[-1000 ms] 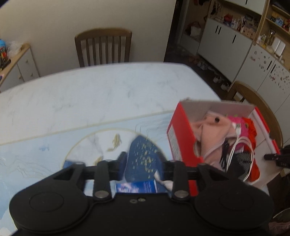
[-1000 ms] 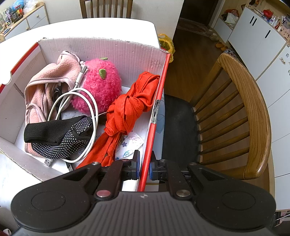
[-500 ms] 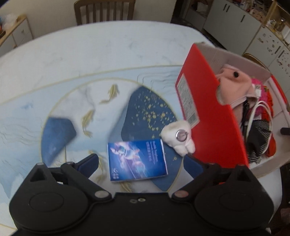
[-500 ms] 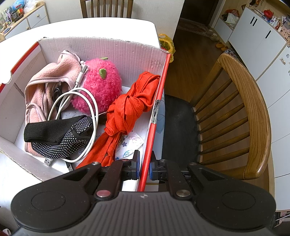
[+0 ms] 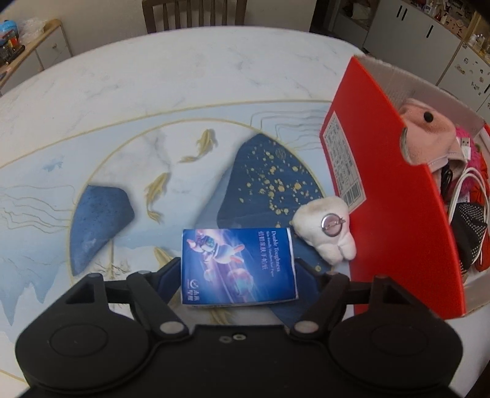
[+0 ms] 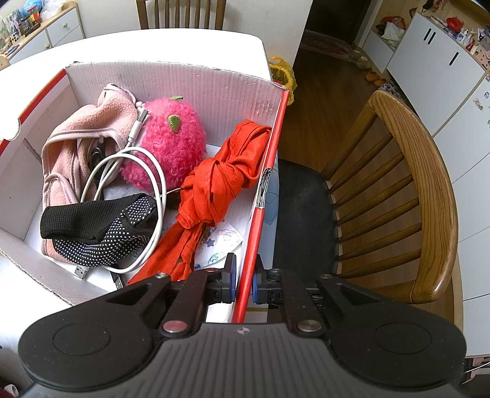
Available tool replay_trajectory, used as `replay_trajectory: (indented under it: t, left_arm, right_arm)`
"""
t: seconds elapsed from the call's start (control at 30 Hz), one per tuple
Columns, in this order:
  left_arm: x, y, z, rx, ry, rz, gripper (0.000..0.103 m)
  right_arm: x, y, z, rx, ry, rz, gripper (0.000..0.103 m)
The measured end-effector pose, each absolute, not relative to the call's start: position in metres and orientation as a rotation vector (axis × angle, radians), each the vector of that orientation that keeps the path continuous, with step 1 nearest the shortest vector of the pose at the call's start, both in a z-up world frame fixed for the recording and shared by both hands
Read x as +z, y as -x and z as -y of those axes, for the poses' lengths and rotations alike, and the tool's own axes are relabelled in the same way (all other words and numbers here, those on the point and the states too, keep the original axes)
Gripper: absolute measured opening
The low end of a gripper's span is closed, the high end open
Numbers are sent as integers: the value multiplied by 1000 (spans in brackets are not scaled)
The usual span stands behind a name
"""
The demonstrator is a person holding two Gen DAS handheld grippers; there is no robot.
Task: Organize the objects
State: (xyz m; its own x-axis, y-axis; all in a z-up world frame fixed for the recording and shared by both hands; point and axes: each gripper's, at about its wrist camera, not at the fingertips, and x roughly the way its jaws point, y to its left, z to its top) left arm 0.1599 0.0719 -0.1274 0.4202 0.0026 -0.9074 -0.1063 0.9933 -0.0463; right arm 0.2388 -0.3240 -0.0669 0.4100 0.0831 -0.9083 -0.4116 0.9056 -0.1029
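Note:
A blue tissue pack [image 5: 237,263] lies flat on the patterned table [image 5: 183,85]. My left gripper [image 5: 239,275] straddles it, jaws closing, with the pads touching its two short sides. A white tooth-shaped plush [image 5: 326,232] with a round badge rests just right of the pack, against the red cardboard box [image 5: 398,214]. My right gripper [image 6: 244,280] is shut on the box's red right wall [image 6: 260,214]. Inside the box lie a pink fuzzy plush [image 6: 171,144], an orange knotted cloth [image 6: 220,180], a white cable [image 6: 153,189], a pink garment [image 6: 70,159] and a black dotted mesh item [image 6: 98,229].
A wooden chair [image 6: 422,183] with a dark seat stands right of the table, beside the box. Another chair [image 5: 196,12] sits at the far side. White cabinets [image 6: 444,55] line the room on the right, and a low drawer unit [image 5: 30,43] stands at far left.
My left gripper dropped toward the table, its jaws spread wide and then drew in onto the tissue pack's sides. The right gripper and the box have not moved.

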Motion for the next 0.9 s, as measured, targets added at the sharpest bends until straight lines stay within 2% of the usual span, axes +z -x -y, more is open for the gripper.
replay_trajectory:
  t: [0.3,0.57,0.9]
  left_arm:
    - [-64,-157,-68,42,118,-1035,75]
    - [-20,-163,-30,-45,105,-968,75]
    - [-16,-181,59,-238,21,-950,75]
  right_arm:
    - [-67,-239,324,318,334,-1110,10]
    - [-66,-239,324,318,334,-1110,10]
    - [-67,-239,324,318,334,-1110,10]
